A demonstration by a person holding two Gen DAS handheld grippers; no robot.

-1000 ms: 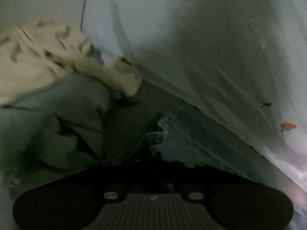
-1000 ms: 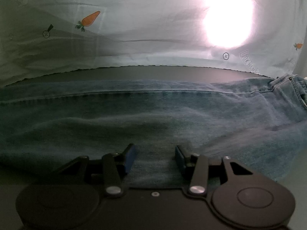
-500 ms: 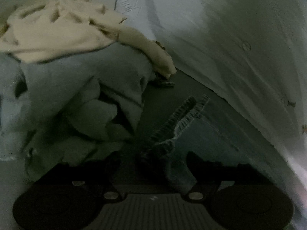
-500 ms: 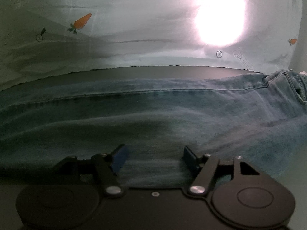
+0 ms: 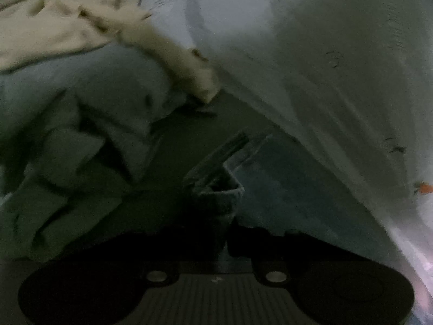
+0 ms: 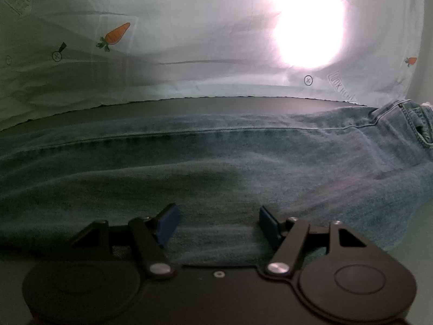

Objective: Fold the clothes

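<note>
Blue jeans (image 6: 216, 162) lie flat across the dark table, waistband (image 6: 406, 119) at the right. My right gripper (image 6: 217, 224) is open, its blue pads (image 6: 169, 223) straddling the jeans' near edge. In the dim left wrist view my left gripper (image 5: 219, 233) is shut on the jeans' leg hem (image 5: 216, 187), which bunches up between the fingers; the fingers themselves are mostly dark and hard to make out.
A pile of grey-blue clothes (image 5: 81, 124) topped by a cream garment (image 5: 81, 27) sits left of the hem. A pale sheet with carrot prints (image 6: 135, 54) hangs behind the dark table edge (image 6: 216, 105). A bright glare (image 6: 305, 21) shows through the sheet.
My left gripper has closed on the jeans' hem, which now bunches between its fingers. My right gripper has opened wider over the jeans' near edge.
</note>
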